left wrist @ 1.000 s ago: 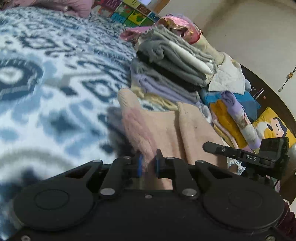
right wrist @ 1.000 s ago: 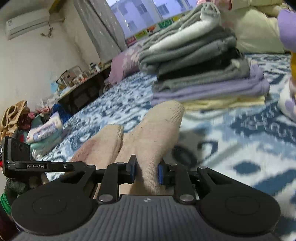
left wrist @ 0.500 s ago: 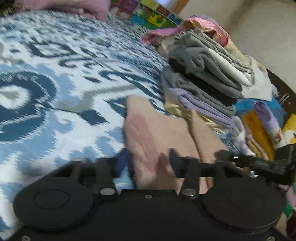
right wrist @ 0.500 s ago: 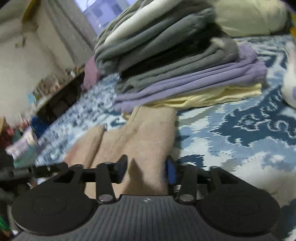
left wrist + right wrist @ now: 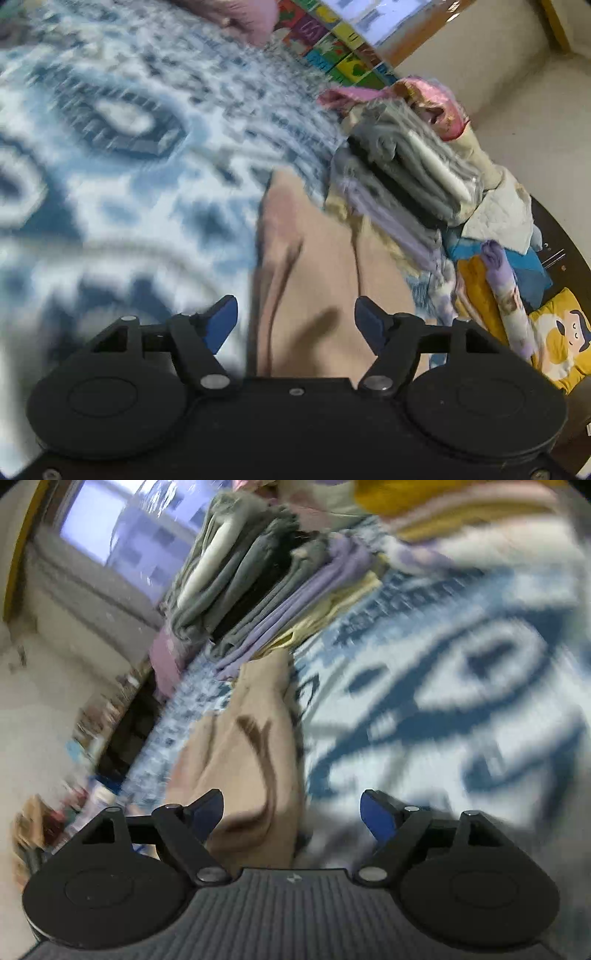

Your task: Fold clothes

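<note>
Beige knit garment (image 5: 317, 266) lies flat on the blue-patterned bedspread (image 5: 110, 177), just beside the folded stack (image 5: 406, 177); the left gripper (image 5: 295, 321) stands apart above it, holding nothing. Right view (blurred): right gripper (image 5: 291, 808) likewise spread, garment (image 5: 251, 746) free, seemingly laid for folding. No containers show.

A blue-and-white patterned bedspread (image 5: 110, 206) lies below a bright window (image 5: 110, 528).

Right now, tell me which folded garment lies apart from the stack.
The beige garment: it lies flat on the blue patterned bedspread, beside the stack of grey, black, lilac and yellow clothes.
</note>
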`<state>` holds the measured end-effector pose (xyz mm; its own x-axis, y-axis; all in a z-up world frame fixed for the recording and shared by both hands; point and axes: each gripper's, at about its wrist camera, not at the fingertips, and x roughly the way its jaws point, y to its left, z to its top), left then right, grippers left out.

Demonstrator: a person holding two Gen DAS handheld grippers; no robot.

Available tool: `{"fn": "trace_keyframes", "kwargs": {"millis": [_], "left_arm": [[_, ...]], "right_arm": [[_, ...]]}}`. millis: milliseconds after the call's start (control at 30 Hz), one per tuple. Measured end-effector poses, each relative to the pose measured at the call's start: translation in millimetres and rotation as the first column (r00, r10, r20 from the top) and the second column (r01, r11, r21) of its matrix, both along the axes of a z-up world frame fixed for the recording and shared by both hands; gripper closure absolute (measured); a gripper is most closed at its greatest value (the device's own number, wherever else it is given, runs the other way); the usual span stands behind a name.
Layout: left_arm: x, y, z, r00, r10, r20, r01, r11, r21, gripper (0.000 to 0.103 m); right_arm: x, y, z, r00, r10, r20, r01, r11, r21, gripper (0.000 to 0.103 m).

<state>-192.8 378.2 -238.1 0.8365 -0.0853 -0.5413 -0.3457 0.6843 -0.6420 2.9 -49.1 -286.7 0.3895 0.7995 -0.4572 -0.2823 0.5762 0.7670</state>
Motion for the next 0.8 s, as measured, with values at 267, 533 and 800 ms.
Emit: {"fn": "trace_keyframes", "kwargs": {"millis": [267,533,800], "left_arm": [[-65,-42,-10,0.999,-0.009,-0.050,0.003,0.993,-0.122,0.031],[-80,-74,-19,0.995,-0.079,-0.063,0.064,0.975,-0.214,0.026],[-99,-100,-5,0.993,-0.081,-0.084,0.082,0.997,0.012,0.086]], "right_arm": [[-58,-42,-10,0.984,-0.035,-0.174,0.078,0.966,0.248,0.016],[-98,-18,-4,0.988,0.080,-0.133,-0.062,0.989,0.136,0.012],[-132,16,5,0.992,0.119,0.029,-0.111,0.974,-0.200,0.075]]}}
